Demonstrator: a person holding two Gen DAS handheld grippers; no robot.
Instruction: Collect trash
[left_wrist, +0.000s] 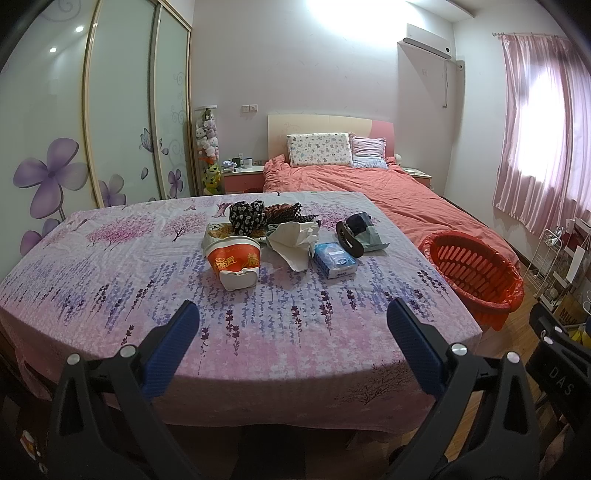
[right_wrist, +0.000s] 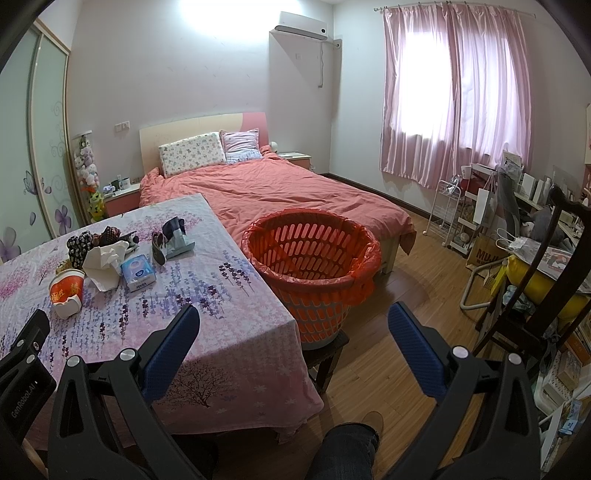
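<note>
A crushed orange-and-white paper cup (left_wrist: 235, 263) (right_wrist: 67, 293) lies on the floral tablecloth (left_wrist: 110, 280), beside crumpled white paper (left_wrist: 295, 240) (right_wrist: 105, 264) and a blue tissue pack (left_wrist: 335, 260) (right_wrist: 137, 273). Behind them sit dark patterned cloths (left_wrist: 248, 216) and a dark shoe with a grey wrapper (left_wrist: 360, 234) (right_wrist: 171, 240). An orange basket (left_wrist: 476, 275) (right_wrist: 314, 273) lined with a red bag stands right of the table. My left gripper (left_wrist: 293, 317) is open above the table's near edge, nothing between its fingers. My right gripper (right_wrist: 293, 319) is open near the table corner, in front of the basket.
A bed with a coral cover (right_wrist: 280, 192) stretches behind the table. A wardrobe with sliding doors (left_wrist: 122, 110) lines the left wall. Cluttered shelves, bags and a dark chair (right_wrist: 546, 280) crowd the right side. A person's leg (right_wrist: 347, 450) shows below, over wood floor (right_wrist: 399, 295).
</note>
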